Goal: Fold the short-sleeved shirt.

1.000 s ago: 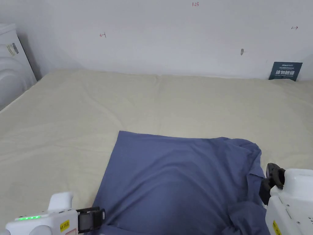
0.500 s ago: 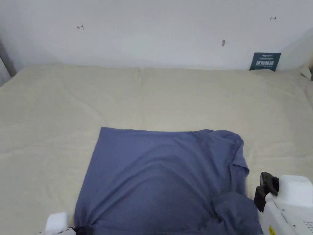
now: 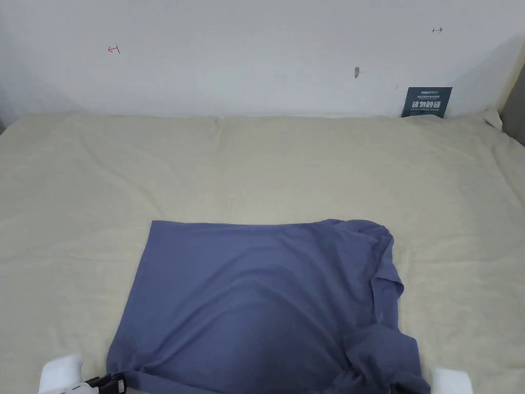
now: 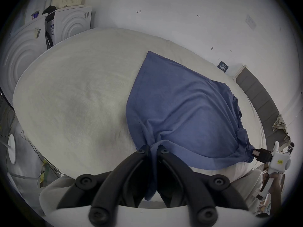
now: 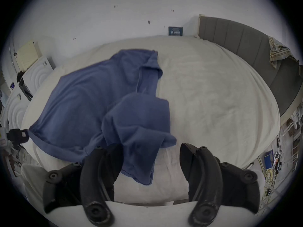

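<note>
- Your left gripper point(image 4: 153, 150) sits at the near left corner of the blue short-sleeved shirt point(image 3: 256, 297), both jaws pinched tight on a bunched bit of its hem
- The shirt lies spread on the cream bed point(image 3: 287, 164), near the front edge, its far edge straight and its right side rumpled, with a sleeve point(image 5: 139, 116) folded over on top
- Your right gripper point(image 5: 150, 150) is at the shirt's near right corner with its jaws spread wide; the sleeve cloth drapes over the left jaw and the right jaw is clear of it
- A dark blue sign point(image 3: 426, 102) leans against the wall at the bed's far right
</note>
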`<state>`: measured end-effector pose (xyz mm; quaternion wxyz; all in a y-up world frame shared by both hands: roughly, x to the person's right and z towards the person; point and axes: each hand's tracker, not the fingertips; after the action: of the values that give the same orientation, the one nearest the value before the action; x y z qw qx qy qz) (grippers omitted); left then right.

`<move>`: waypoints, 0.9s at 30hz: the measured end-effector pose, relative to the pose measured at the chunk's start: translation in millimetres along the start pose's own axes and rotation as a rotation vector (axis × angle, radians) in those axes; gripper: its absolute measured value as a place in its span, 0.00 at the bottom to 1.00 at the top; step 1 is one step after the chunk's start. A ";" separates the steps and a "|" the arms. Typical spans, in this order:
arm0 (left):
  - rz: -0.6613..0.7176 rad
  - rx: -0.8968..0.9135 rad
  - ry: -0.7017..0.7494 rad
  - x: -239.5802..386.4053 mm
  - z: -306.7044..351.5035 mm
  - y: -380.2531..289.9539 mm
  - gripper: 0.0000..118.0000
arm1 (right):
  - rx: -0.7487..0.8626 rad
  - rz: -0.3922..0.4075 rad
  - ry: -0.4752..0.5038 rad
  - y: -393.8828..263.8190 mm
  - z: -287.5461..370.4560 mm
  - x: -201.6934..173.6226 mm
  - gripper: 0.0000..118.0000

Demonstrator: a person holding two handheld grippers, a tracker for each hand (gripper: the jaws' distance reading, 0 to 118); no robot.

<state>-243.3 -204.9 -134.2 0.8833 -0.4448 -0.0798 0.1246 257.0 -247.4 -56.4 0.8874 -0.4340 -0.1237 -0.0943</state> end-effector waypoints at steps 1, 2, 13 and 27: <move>-0.003 -0.001 0.002 0.2 0.1 0.3 0.07 | -0.011 0.004 0.002 -0.5 -1.8 -0.9 0.52; -0.006 -0.002 0.004 0.0 0.2 0.7 0.07 | -0.015 0.006 0.004 -1.1 -3.8 -1.2 0.37; -0.039 -0.010 0.026 5.4 2.2 41.4 0.07 | 0.198 0.042 0.049 60.3 35.5 -17.7 0.02; -0.093 -0.052 0.095 12.7 -130.3 158.0 0.07 | 0.137 0.112 -0.017 169.4 -88.6 -48.7 0.02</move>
<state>-221.9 -210.4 -338.2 0.8791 -0.4688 -0.0615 0.0600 269.4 -212.2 -250.1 0.9178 -0.3793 -0.1127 -0.0321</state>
